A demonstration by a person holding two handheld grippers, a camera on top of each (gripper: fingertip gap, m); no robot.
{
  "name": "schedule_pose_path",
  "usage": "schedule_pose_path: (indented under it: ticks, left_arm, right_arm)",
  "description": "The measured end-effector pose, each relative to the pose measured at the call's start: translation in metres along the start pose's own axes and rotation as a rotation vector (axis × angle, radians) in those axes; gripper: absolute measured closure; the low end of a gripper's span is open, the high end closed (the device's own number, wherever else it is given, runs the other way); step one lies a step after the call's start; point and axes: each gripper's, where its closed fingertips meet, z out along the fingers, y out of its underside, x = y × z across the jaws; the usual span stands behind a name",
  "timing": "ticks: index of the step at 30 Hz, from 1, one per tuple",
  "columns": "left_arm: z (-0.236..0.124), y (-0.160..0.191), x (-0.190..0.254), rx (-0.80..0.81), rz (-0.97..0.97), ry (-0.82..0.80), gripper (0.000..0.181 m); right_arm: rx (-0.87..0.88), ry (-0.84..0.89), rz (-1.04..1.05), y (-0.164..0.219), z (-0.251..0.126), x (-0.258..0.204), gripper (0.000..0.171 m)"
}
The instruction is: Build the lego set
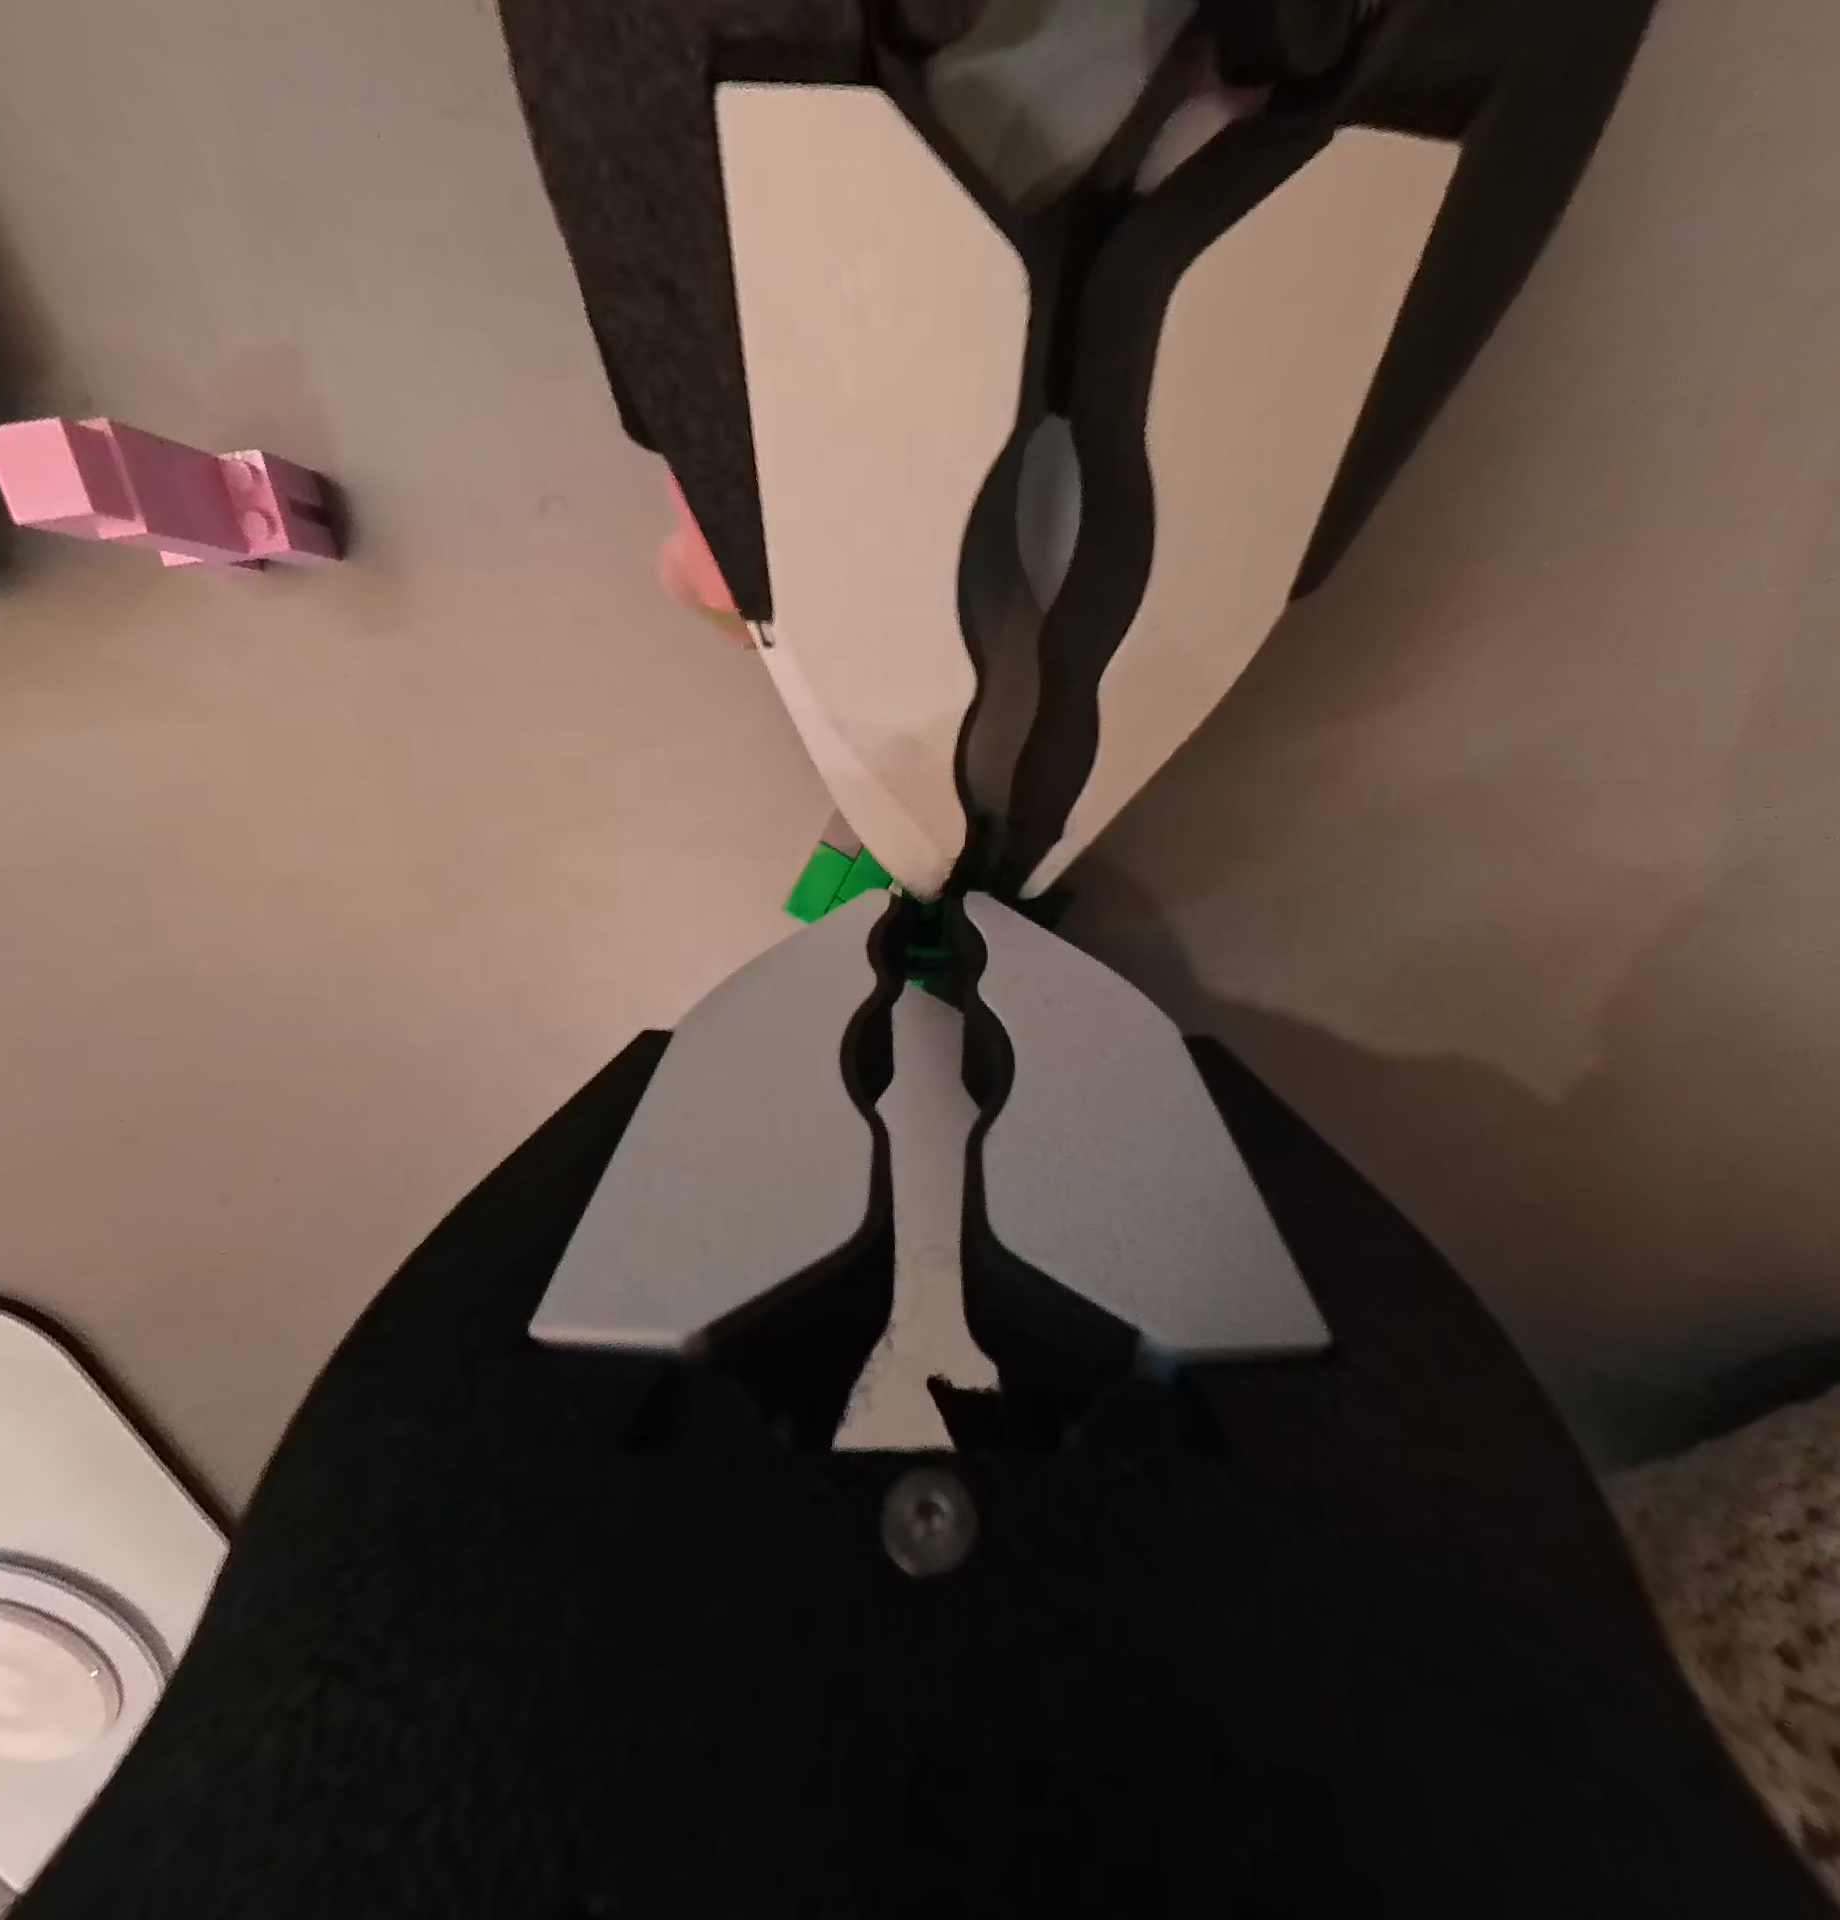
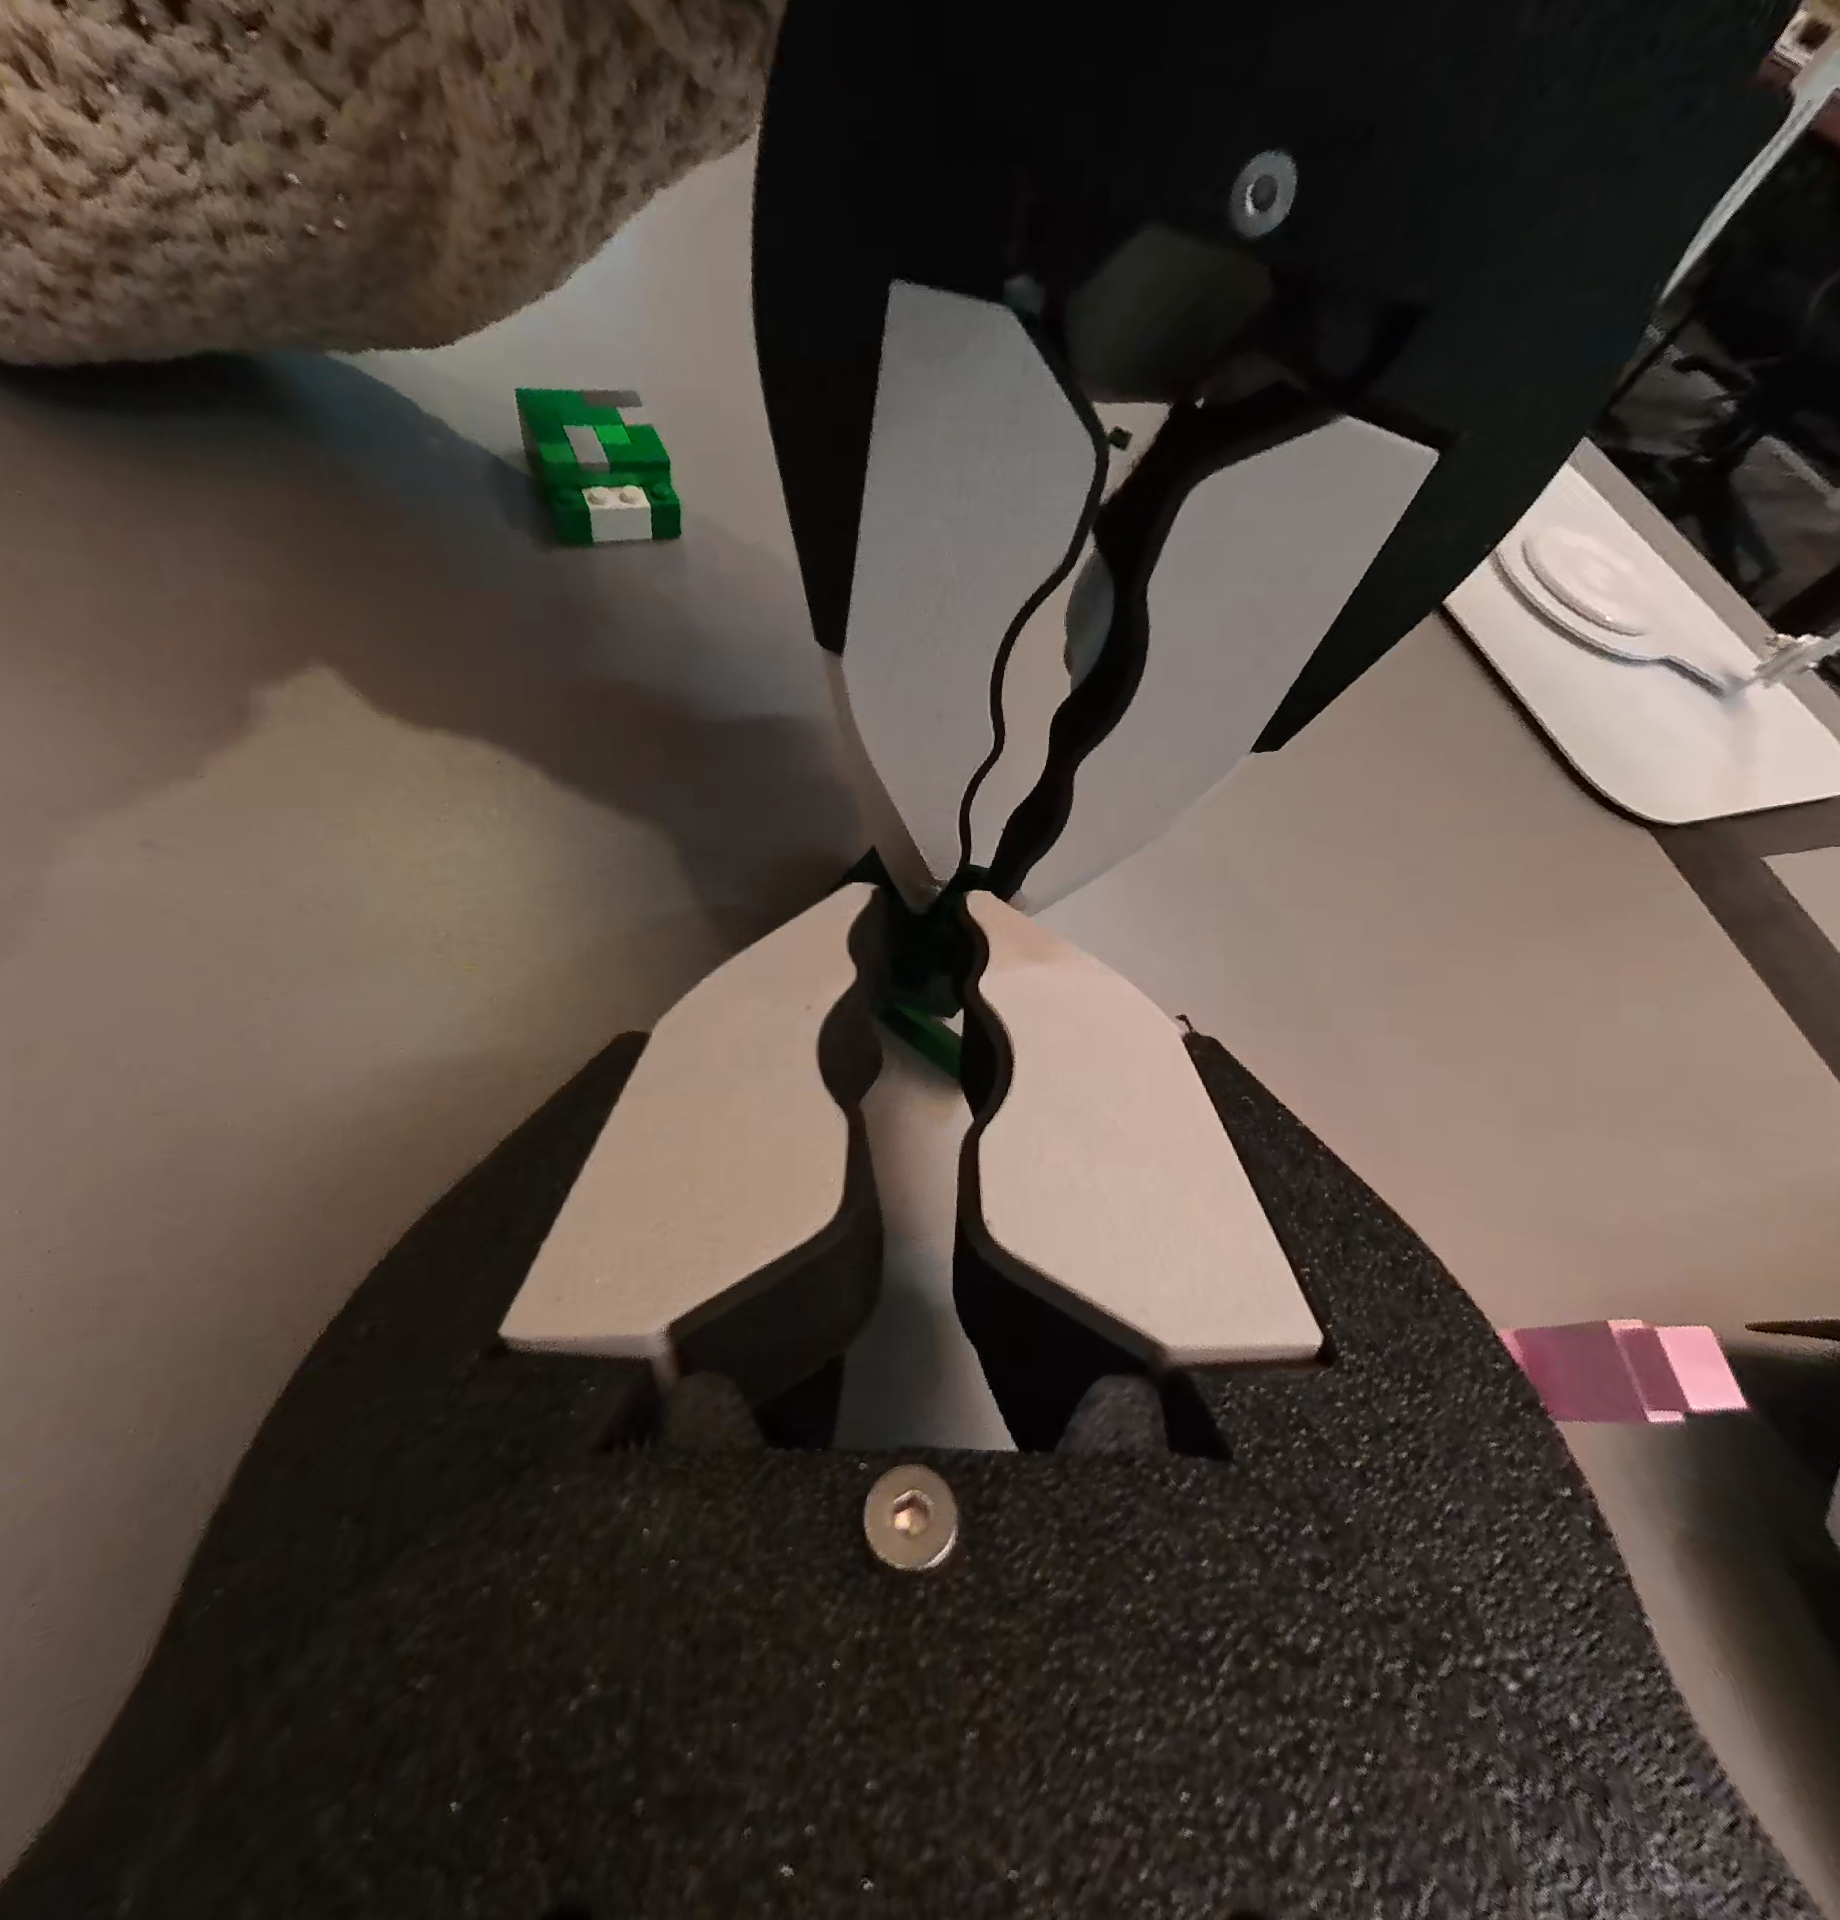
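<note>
My left gripper [image 1: 924,925] and my right gripper [image 2: 921,920] meet tip to tip above the table. Both are shut on a small green lego piece [image 1: 831,881]. Most of the piece is hidden between the fingertips. In the right wrist view a bright green edge of it [image 2: 921,1029] shows in the gap between my right fingers. The right gripper [image 1: 983,871] comes in from the top of the left wrist view. The left gripper [image 2: 973,883] comes in from the top of the right wrist view. A green and white lego build [image 2: 599,468] lies on the grey table [image 2: 272,935] at the far left.
A pink lego build [image 1: 168,499] lies on the table, also seen low at the right in the right wrist view [image 2: 1622,1371]. A white pad with a round disc [image 2: 1643,665] lies near the table edge. A beige knitted sleeve [image 2: 324,156] hangs over the table.
</note>
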Motion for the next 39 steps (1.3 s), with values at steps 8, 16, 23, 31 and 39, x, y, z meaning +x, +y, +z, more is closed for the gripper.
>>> schedule_pose_path:
  ticks: [8, 16, 23, 31, 39]
  left_arm:
    - [0.0, 0.001, -0.002, 0.046, 0.004, -0.041, 0.171]
    - [-0.006, 0.012, 0.0, 0.21, -0.101, -0.012, 0.146]
    - [0.005, 0.009, 0.005, 0.263, -0.051, -0.008, 0.148]
    - [-0.024, -0.012, 0.002, 0.475, -0.003, -0.109, 0.171]
    - [-0.01, -0.003, 0.007, 0.392, -0.013, -0.09, 0.171]
  right_arm:
    - [-0.003, 0.005, 0.01, 0.0, -0.001, 0.003, 0.163]
    - [-0.008, -0.002, 0.017, -0.001, -0.001, 0.005, 0.161]
    - [-0.007, -0.004, 0.017, -0.001, -0.001, 0.007, 0.162]
    - [-0.007, -0.008, 0.016, -0.002, -0.002, 0.008, 0.162]
    - [-0.007, -0.01, 0.016, -0.003, -0.002, 0.009, 0.161]
